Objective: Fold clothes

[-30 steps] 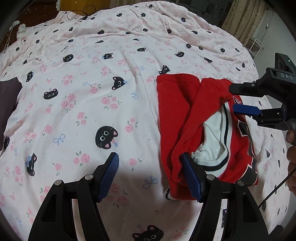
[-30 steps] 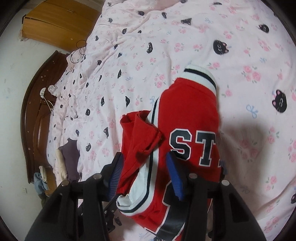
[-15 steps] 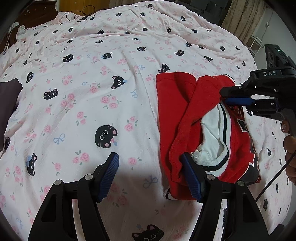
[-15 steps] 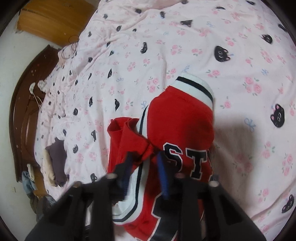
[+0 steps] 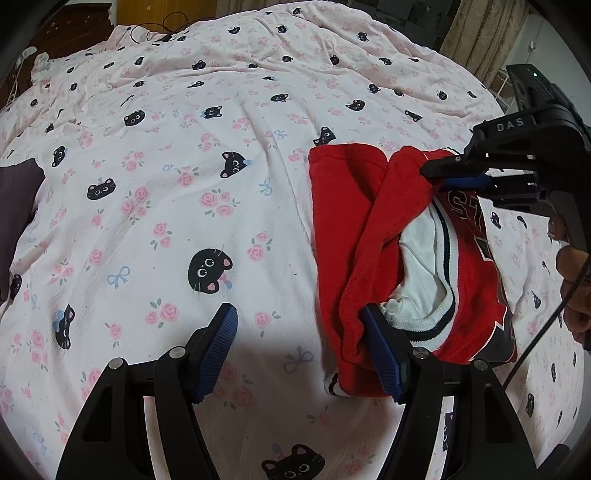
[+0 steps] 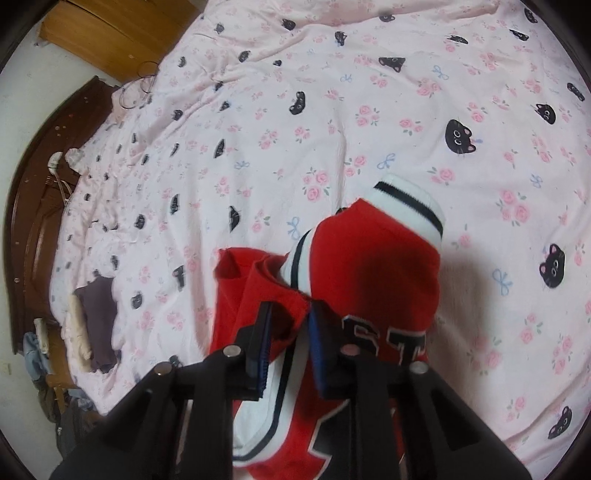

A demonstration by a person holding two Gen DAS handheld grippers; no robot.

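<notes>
A red jersey (image 5: pixel 354 236) with white and navy trim and white letters lies bunched on the pink cat-print bedsheet (image 5: pixel 184 147); it also shows in the right wrist view (image 6: pixel 380 273). My right gripper (image 6: pixel 290 332) is shut on a red fold of the jersey, seen from the side in the left wrist view (image 5: pixel 430 173). My left gripper (image 5: pixel 299 347) is open and empty just above the sheet, its right finger (image 5: pixel 380 347) touching the jersey's near edge.
A dark purple folded garment (image 6: pixel 98 314) lies at the bed's edge, also at the far left in the left wrist view (image 5: pixel 16 199). A dark wooden headboard (image 6: pixel 33 206) and a wooden cabinet (image 6: pixel 118 40) stand beyond. Curtains (image 5: pixel 480 33) hang behind.
My right gripper has closed on the red fold of the jersey and drawn it up slightly. The left gripper has stayed still and open.
</notes>
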